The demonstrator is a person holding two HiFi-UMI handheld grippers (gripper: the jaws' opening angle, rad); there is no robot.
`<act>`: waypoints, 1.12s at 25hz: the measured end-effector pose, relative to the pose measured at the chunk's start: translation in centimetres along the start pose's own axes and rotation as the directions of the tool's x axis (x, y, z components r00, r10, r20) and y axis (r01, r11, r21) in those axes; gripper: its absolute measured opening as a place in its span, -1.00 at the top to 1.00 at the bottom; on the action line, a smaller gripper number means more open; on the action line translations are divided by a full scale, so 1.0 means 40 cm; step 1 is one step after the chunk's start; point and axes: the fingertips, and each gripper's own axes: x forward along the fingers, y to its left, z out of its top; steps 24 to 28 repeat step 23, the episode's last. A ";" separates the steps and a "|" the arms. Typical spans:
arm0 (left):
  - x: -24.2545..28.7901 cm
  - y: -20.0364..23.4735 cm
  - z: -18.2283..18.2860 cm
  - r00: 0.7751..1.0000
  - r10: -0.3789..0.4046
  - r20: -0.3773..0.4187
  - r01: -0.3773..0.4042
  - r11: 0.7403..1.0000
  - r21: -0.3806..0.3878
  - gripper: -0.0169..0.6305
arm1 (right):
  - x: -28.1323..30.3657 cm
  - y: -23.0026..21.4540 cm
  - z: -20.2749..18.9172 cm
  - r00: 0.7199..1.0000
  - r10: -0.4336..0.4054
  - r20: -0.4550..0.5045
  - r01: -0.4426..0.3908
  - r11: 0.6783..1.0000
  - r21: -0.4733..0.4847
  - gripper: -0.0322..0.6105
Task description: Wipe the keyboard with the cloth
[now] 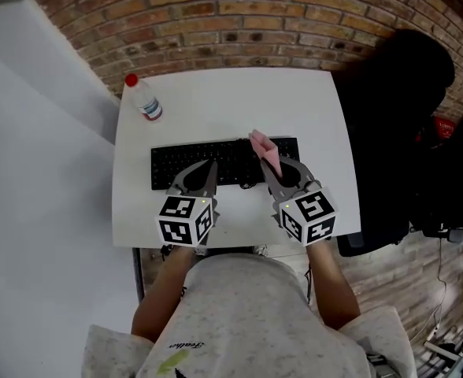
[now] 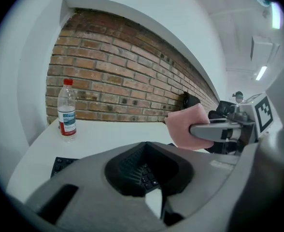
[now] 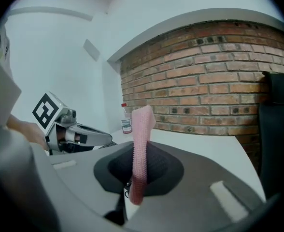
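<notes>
Looking down from the head view: nearest, at 6 o'clock, the person's grey speckled top [image 1: 247, 313] and both forearms reaching toward 12.

Left gripper [image 1: 209, 168]: marker cube nearest the body, jaws pointing to 12 o'clock, tips over the near edge of the keyboard [image 1: 231, 160]. In the left gripper view the jaws are pressed together with only a thin slit between them. Nothing is pinched. Black keys show through the hollow behind the tips.

Right gripper [image 1: 272, 168]: just beside the left one, at its 3 o'clock, apart from it. Jaws are clamped on the pink cloth [image 3: 141, 149]. In the right gripper view the cloth stands upright between the jaws as a narrow strip, top end bent toward 1 o'clock, bottom end hanging just below the grip. From the head view the cloth sits over the right part of the keyboard, near its far edge. Whether it touches the keys cannot be told.

Keyboard: black, lying flat and crosswise on the white table [image 1: 216, 101], in the near half of the top.

Plastic bottle [image 1: 145, 101]: upright, red cap, at 11 o'clock from the keyboard, well apart from it, near the table's far left corner.

Black chair [image 1: 389, 132]: at 3 o'clock, against the table's right edge.

Brick wall [image 1: 239, 14]: farthest, at 12 o'clock behind the table.
</notes>
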 end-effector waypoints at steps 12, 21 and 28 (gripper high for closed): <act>-0.003 -0.044 -0.024 1.000 0.009 0.003 -0.010 1.000 0.011 0.97 | -0.026 -0.012 -0.030 1.000 0.006 0.006 -0.006 1.000 0.001 0.83; -0.015 -0.053 -0.036 0.999 0.033 0.005 -0.033 0.999 0.008 0.97 | -0.038 -0.006 -0.032 0.999 0.032 0.011 -0.032 0.999 -0.010 0.83; -0.017 -0.055 -0.038 0.999 0.035 0.006 -0.035 0.999 0.006 0.97 | -0.042 -0.005 -0.034 0.999 0.035 0.010 -0.035 0.999 -0.013 0.83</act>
